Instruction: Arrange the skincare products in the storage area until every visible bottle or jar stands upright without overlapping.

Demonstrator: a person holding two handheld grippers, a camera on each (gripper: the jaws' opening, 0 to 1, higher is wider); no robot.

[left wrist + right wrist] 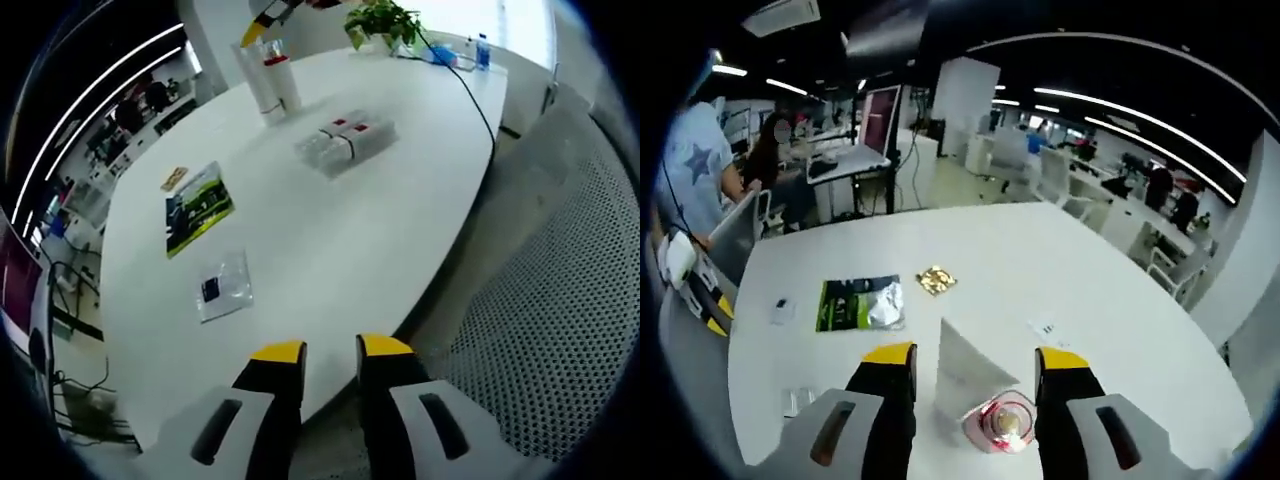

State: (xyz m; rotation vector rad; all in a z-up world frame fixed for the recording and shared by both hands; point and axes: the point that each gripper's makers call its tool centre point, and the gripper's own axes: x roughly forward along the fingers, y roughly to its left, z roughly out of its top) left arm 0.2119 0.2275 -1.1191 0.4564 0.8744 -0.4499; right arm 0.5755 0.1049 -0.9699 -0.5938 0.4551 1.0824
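Right hand-held gripper [976, 362] jaws apart around a round-capped white bottle [988, 405] on the glossy table [1060, 280]

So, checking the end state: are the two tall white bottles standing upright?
Upright: the white bottles stand side by side on the table, red caps up.

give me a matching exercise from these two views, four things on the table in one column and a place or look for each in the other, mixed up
Things:
1. white bottles with red bands
2. green and silver packet
3. potted plant
4. clear pouch with a dark square

Descriptions:
A. lying flat on the white table, nearest the left gripper
B. leafy, at the table's far end in the left gripper view
C. standing upright, with the right gripper reaching down to them
D. flat on the table next to a small gold piece

Pairs: 1-C, 2-D, 3-B, 4-A
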